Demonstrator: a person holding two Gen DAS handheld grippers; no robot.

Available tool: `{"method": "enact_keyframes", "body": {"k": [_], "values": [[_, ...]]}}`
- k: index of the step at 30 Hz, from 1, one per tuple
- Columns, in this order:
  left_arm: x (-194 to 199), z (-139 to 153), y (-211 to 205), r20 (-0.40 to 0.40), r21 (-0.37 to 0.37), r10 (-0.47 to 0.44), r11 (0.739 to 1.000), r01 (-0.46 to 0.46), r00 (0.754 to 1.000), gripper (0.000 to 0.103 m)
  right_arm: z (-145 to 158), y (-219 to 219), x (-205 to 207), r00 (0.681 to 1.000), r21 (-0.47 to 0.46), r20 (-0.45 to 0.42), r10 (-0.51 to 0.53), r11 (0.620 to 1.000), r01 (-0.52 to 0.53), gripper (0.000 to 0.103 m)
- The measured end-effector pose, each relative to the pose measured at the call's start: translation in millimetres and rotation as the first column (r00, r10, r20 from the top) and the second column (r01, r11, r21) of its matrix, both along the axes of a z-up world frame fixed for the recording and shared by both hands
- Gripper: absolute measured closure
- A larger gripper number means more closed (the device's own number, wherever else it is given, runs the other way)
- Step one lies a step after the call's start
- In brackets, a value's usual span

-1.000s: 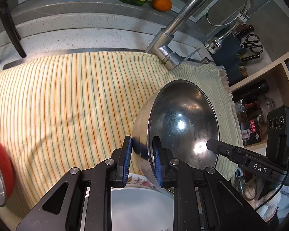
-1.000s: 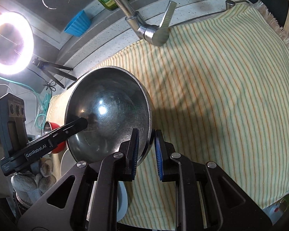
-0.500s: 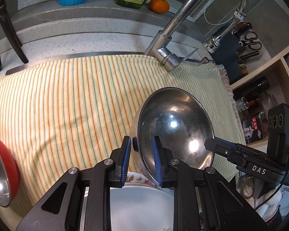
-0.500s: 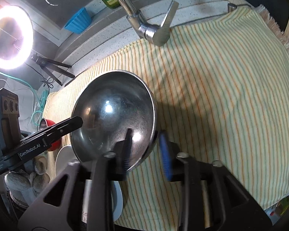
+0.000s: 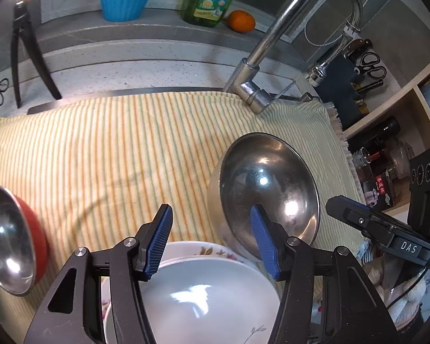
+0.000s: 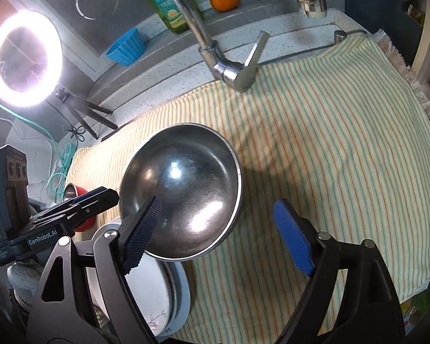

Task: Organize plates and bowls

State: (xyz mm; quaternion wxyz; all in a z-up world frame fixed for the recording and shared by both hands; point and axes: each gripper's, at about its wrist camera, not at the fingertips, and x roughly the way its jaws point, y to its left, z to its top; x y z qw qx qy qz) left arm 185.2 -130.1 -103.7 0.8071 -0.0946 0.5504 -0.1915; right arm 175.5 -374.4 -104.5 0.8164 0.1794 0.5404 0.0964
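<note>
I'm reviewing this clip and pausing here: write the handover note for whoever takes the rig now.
Left gripper: jaws opening, nothing gripped.
Right gripper: jaws opening, clear of the rim.
Steel bowl: just released, sitting tilted on the striped cloth, leaning against the white plates.
Red bowl: apart, at the cloth's left edge.
Done: steel bowl set down.
Left: probably nest or stack the red bowl, then tidy the plates.
</note>
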Motion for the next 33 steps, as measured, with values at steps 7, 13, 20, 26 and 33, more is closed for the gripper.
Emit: {"method": "enact_keyframes", "body": {"k": [7, 13, 20, 26, 33], "values": [[-18, 14, 33, 0.042, -0.018, 0.059, 0.998, -0.058, 0.997, 0.047, 20, 27, -5, 0.997, -0.016, 0.053, 0.057, 0.998, -0.056, 0.015], [-36, 20, 80, 0.050, -0.063, 0.165, 0.985, -0.161, 0.985, 0.047, 35, 61, -4, 0.988, -0.002, 0.090, 0.127, 0.992, -0.127, 0.015], [-65, 15, 150, 0.050, -0.076, 0.323, 0.945, -0.319, 0.945, 0.047, 42, 112, -1, 0.968, 0.027, 0.109, 0.227, 0.973, -0.231, 0.015], [-83, 5, 198, 0.023, -0.086, 0.425, 0.903, -0.421, 0.905, 0.048, 39, 158, 6, 0.944, 0.053, 0.099, 0.315, 0.945, -0.321, 0.015], [-89, -8, 228, -0.015, -0.117, 0.477, 0.872, -0.475, 0.879, 0.055, 29, 208, 19, 0.915, 0.091, 0.068, 0.397, 0.911, -0.402, 0.015]]}}
